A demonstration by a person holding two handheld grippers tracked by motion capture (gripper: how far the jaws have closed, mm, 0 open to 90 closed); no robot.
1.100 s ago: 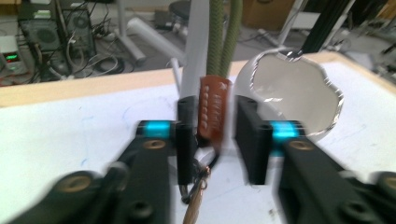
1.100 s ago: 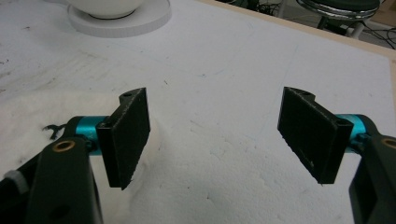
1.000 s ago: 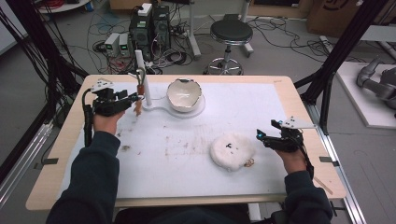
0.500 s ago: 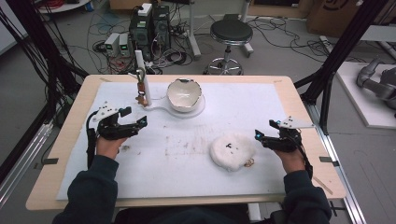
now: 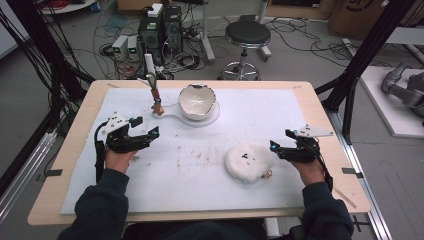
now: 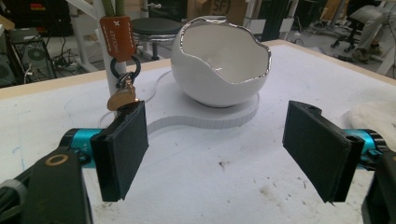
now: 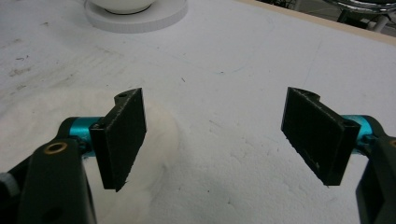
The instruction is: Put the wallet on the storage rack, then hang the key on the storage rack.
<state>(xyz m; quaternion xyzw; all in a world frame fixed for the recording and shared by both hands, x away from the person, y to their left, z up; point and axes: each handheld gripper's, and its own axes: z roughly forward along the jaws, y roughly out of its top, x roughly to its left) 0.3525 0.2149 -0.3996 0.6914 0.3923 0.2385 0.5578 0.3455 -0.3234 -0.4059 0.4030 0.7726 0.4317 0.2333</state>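
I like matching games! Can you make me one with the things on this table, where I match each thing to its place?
Things:
1. eggshell bowl
2. fluffy white pad
3. orange tag
4. left hand-held gripper

Places:
A. hanging from the white stand
B. on the round white base
C. near the right hand-held gripper
D. on the left side of the table, jaws open, holding nothing

Pairs: 1-B, 2-C, 3-A, 4-D
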